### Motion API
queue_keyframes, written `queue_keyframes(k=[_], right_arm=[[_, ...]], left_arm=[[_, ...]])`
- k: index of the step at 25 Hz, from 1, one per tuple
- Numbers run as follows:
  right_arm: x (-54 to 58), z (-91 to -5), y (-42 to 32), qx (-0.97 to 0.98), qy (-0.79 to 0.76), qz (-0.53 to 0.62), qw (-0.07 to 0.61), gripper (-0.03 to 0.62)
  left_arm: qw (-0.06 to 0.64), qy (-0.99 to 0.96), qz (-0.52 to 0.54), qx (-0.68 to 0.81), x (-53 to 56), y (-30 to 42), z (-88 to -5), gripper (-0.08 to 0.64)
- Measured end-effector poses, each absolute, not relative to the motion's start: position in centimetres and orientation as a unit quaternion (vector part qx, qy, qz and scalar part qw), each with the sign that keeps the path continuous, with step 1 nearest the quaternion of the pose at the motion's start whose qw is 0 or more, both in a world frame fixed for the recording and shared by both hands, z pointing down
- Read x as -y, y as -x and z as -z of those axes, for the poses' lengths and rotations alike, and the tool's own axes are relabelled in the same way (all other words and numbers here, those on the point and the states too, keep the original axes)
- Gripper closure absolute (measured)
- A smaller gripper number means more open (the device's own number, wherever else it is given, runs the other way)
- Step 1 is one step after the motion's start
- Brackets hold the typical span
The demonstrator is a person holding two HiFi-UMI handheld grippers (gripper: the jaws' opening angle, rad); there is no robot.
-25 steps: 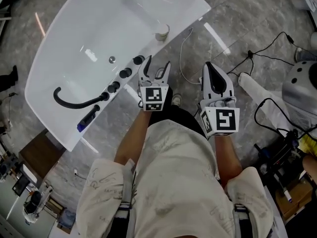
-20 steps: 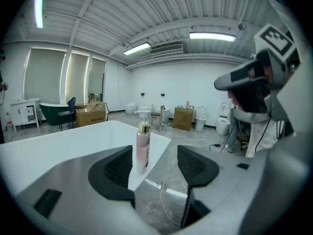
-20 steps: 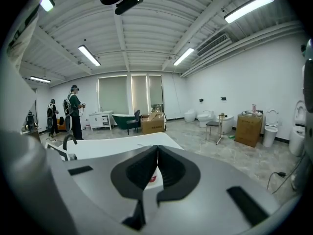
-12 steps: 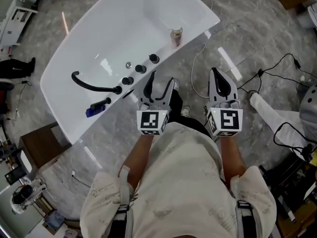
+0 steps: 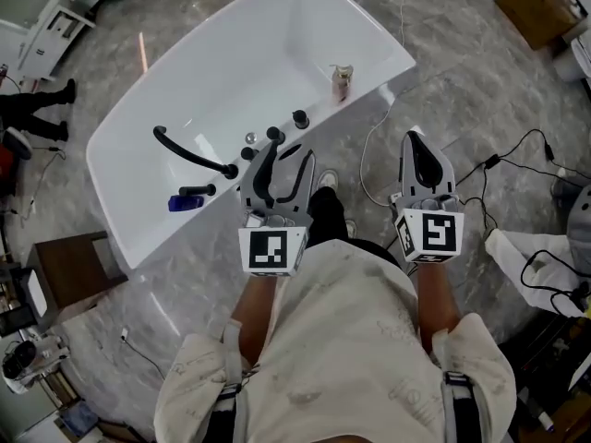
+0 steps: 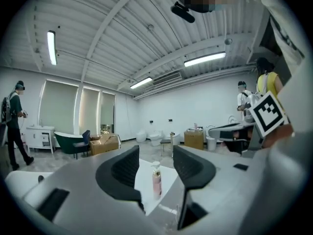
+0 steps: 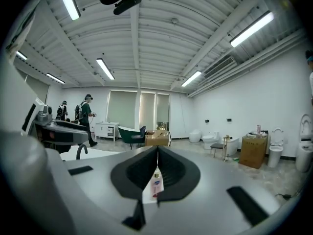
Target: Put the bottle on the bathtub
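The bottle (image 5: 342, 81) stands upright on the bathtub (image 5: 392, 52) rim, in the upper right of centre in the head view. It is well apart from both grippers, so the placing looks done.

The left gripper (image 5: 284, 160) is at mid-frame, below the rim. Its jaws are released with nothing between them, and they have just been closing a little. The right gripper (image 5: 417, 146) is right of centre, its jaws clenched together and empty.

From the left gripper the bottle lies up and to the right; from the right gripper, up and to the left. Neither is clearly nearer. In each gripper view the bottle shows small and far off, in line with the jaws. Its long axis is vertical.
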State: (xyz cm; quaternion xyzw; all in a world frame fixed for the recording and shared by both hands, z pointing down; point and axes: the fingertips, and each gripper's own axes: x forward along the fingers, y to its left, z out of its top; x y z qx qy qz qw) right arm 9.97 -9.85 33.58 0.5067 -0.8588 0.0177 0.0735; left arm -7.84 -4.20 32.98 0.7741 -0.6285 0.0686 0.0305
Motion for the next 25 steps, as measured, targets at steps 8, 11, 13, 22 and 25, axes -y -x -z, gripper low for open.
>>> queue_keyframes(k=[8, 11, 13, 22, 25], right_arm=[[8.3, -27.7, -10.6, 0.861, -0.507, 0.029, 0.032, 0.603], [8.1, -26.7, -11.1, 0.858, -0.512, 0.035, 0.024, 0.603], [8.0, -26.4, -11.3, 0.857, -0.514, 0.038, 0.023, 0.603], [7.9, -25.8, -11.7, 0.854, -0.518, 0.042, 0.014, 0.603], [7.8, -25.8, -11.5, 0.856, -0.516, 0.044, 0.017, 0.603]], left_arm=[[-0.001, -0.763, -0.058, 0.644, 3.6, 7.5, -29.2, 0.398], [0.005, -0.762, -0.042, 0.646, 3.5, 7.4, -28.3, 0.416], [-0.002, -0.762, -0.040, 0.646, 3.5, 7.3, -27.7, 0.431], [-0.028, -0.761, -0.020, 0.648, 3.4, 7.5, -25.3, 0.538], [-0.031, -0.763, -0.016, 0.646, 3.2, 7.4, -25.1, 0.552]])
